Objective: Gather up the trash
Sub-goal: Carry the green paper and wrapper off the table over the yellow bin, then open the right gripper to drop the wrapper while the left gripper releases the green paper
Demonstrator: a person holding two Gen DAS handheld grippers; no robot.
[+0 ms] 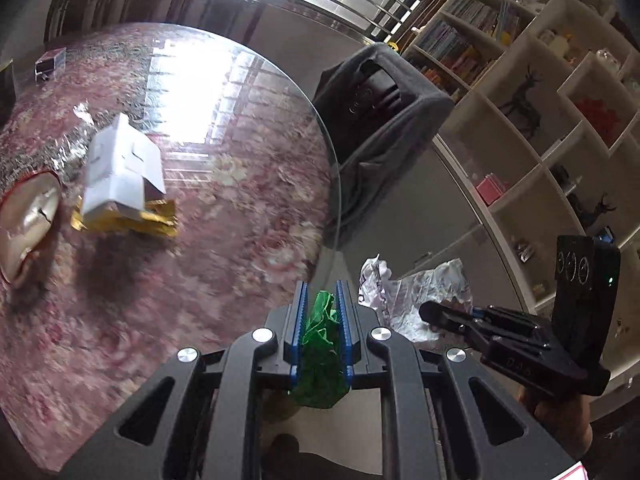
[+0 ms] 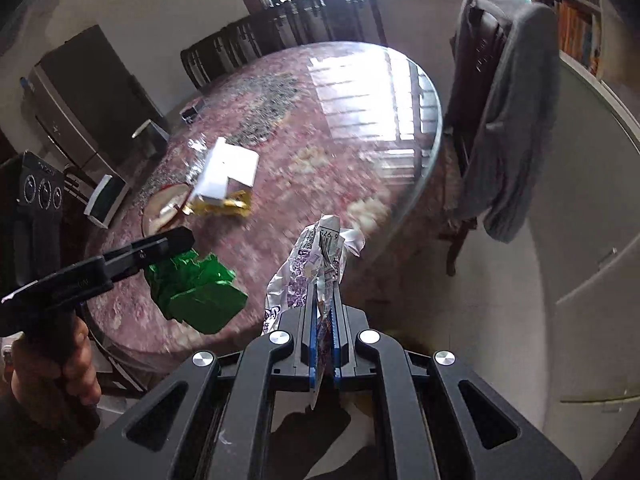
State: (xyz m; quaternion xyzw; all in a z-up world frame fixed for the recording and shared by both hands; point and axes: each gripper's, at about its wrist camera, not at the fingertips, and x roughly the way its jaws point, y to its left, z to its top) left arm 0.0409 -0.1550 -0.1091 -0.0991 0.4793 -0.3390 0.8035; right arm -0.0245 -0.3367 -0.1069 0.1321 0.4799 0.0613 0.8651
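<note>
Two handheld grippers hung over the near edge of a round glass-topped table point(image 2: 400, 92) laid over a pink floral cloth. The left gripper point(image 1: 322, 292) was clenched on a crumpled green wrapper point(image 1: 320, 344), the foil squeezed between its blue-padded fingers point(image 1: 298, 312) and bulging out below them. In the right wrist view the same green wrapper point(image 2: 200, 292) showed as a wad hanging under that gripper, just above the tabletop, with a hand point(image 2: 60, 364) around the grip at the lower left.

The right gripper point(image 2: 325, 300) was clamped on a crumpled silver-white wrapper point(image 2: 320, 256) with purple print and a barcode — the wrapper stood up past the fingertips and a strip of it trailed down between the pads. From the left wrist view that silver-white wrapper point(image 1: 412, 292) sat off the table's edge, over the floor.

Farther back on the table lay more litter: a white folded carton point(image 1: 120, 168) resting on a yellow packet point(image 1: 152, 224), a sheet of clear cellophane point(image 1: 72, 140) beside them, and a red-rimmed foil bag point(image 1: 24, 220) at the left. A small dark box point(image 1: 50, 65) sat near the far edge.

Beside the table stood a chair draped in grey cloth point(image 1: 380, 128), and behind it a white shelf unit point(image 1: 540, 92) with books and ornaments.
</note>
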